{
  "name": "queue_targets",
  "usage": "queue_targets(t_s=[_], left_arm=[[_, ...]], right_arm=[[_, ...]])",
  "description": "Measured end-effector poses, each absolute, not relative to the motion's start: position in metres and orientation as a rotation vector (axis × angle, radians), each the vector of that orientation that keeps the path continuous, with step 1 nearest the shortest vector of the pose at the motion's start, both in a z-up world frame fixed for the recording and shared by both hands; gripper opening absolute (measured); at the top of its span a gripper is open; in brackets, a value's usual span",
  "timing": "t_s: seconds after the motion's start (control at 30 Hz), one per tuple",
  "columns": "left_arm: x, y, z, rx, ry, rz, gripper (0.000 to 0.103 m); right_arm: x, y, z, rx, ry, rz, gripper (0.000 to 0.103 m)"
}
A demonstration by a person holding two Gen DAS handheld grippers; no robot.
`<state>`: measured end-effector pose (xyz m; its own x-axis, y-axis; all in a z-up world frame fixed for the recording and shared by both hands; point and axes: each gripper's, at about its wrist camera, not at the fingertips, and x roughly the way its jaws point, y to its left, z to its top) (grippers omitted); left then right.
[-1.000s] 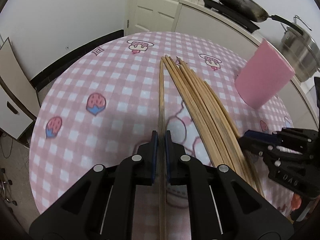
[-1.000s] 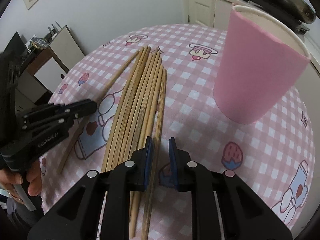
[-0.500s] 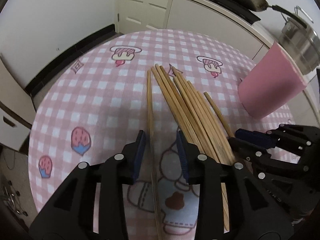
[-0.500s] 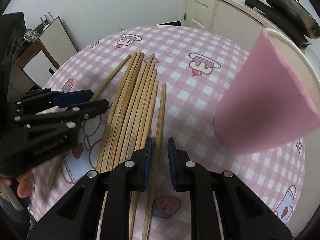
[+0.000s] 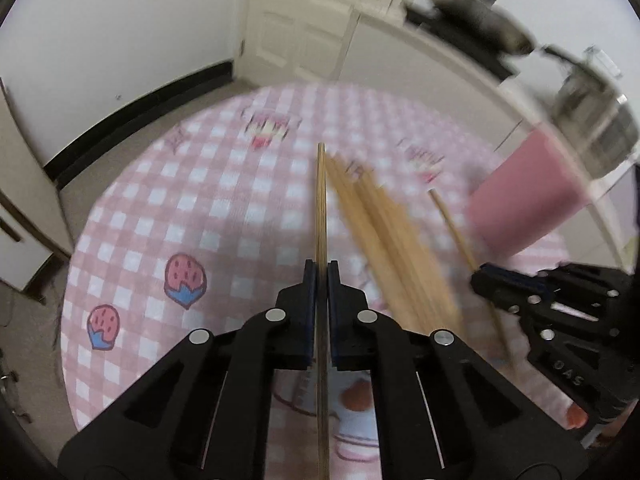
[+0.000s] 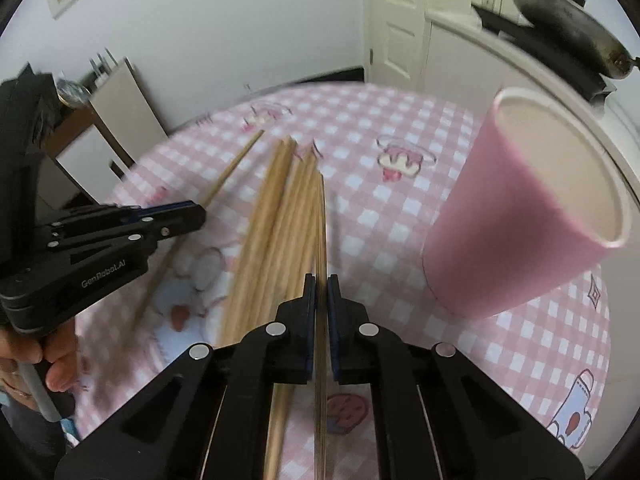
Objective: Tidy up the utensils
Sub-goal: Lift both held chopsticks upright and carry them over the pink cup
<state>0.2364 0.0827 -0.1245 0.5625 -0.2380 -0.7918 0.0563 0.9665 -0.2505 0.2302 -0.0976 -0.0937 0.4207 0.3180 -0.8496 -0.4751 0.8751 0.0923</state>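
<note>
My left gripper [image 5: 322,276] is shut on one wooden chopstick [image 5: 321,200] and holds it above the pink checked table. My right gripper [image 6: 321,284] is shut on another chopstick [image 6: 321,220], lifted off the table too. A bundle of several chopsticks [image 5: 384,232] lies on the cloth between the two grippers; it also shows in the right wrist view [image 6: 276,216]. The pink cup [image 6: 532,216] stands upright and open to the right of my right gripper, and at the right edge of the left wrist view [image 5: 524,204].
The round table [image 5: 168,208] has a pink checked cloth with cartoon prints. A counter with a wok [image 6: 568,48] and a steel pot [image 5: 592,120] stands behind the cup. A door [image 5: 304,20] is beyond the table.
My left gripper was open around a chopstick half a second ago and has shut on it. Both grippers have risen with their chopsticks; the view is blurred by motion.
</note>
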Motion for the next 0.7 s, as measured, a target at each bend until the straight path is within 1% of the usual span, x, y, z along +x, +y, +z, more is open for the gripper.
queue_targets(t_s=[0.13, 0.23, 0.33, 0.43, 0.7], left_arm=[[0.213, 0.078, -0.076, -0.212, 0.814, -0.234, 0.005], [0.194, 0.071, -0.033, -0.227, 0.672, -0.273, 0.005], [0.177, 0.063, -0.005, -0.237, 0.531, -0.286, 0.005], [0.172, 0.048, 0.012, -0.204, 0.403, -0.269, 0.005], [0.191, 0.017, 0.037, -0.332, 0.156, -0.332, 0.006]], right_arm=[[0.214, -0.104, -0.055, -0.145, 0.914, 0.521, 0.004], [0.201, -0.113, -0.021, -0.111, 0.813, 0.541, 0.004], [0.19, -0.123, 0.006, -0.078, 0.72, 0.559, 0.004], [0.181, -0.135, 0.031, -0.057, 0.635, 0.553, 0.004], [0.184, -0.166, 0.081, -0.035, 0.483, 0.475, 0.004]])
